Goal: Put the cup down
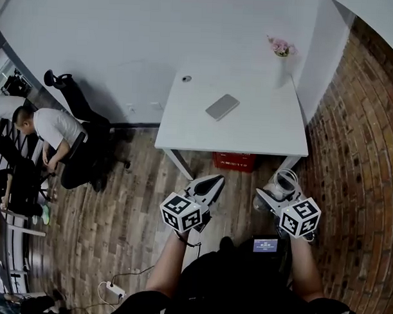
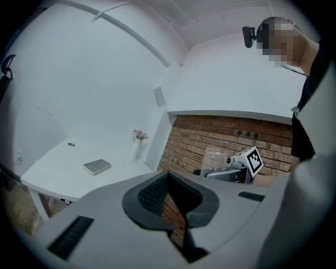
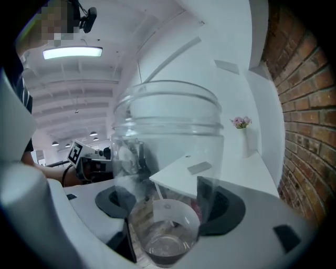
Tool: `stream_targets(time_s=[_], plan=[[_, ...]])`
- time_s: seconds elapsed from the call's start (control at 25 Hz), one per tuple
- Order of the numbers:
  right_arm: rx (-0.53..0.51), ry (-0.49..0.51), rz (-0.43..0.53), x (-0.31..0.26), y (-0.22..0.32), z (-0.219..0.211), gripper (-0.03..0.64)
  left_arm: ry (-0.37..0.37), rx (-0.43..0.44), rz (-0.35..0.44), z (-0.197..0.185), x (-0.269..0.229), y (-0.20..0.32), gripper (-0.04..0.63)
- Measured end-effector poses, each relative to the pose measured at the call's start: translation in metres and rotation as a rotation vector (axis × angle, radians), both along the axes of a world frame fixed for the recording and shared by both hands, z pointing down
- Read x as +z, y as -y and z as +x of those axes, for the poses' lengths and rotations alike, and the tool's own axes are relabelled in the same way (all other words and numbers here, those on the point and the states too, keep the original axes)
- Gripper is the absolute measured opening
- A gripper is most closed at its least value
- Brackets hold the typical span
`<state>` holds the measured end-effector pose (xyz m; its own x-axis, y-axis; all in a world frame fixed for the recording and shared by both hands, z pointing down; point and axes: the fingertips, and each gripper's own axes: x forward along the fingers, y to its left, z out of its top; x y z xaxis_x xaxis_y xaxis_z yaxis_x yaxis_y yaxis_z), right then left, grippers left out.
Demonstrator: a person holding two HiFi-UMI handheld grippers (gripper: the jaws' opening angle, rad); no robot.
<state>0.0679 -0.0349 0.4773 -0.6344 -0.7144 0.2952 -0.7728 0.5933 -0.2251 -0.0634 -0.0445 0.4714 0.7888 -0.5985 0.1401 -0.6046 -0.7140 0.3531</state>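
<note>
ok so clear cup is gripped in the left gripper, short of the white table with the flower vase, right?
Wrong gripper: the clear cup is gripped in the right gripper, per the right gripper view; the left gripper holds nothing. It is indeed short of the white table with the flower vase.

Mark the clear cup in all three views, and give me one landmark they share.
Head view: cup at lower right, held in the right tongs.
Left gripper view: cup right of middle, in front of the brick wall.
Right gripper view: cup fills the middle, between the jaws.
Shared landmark: the pink flowers at the far corner of the white table.
</note>
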Motion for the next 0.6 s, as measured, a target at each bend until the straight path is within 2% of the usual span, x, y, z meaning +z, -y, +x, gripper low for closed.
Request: stream_targets(time_s=[0.28,0.6], plan=[[-0.029,0.004,0.000,0.010,0.059,-0.009,0.356,-0.001,-0.028,-0.006,-0.008,0.014,0.056,0.008],[-0.098,0.041,-0.002,0.017,0.175,-0.015,0.356,0.057,-0.061,-0.014,0.006,0.023,0.159,0.008]])
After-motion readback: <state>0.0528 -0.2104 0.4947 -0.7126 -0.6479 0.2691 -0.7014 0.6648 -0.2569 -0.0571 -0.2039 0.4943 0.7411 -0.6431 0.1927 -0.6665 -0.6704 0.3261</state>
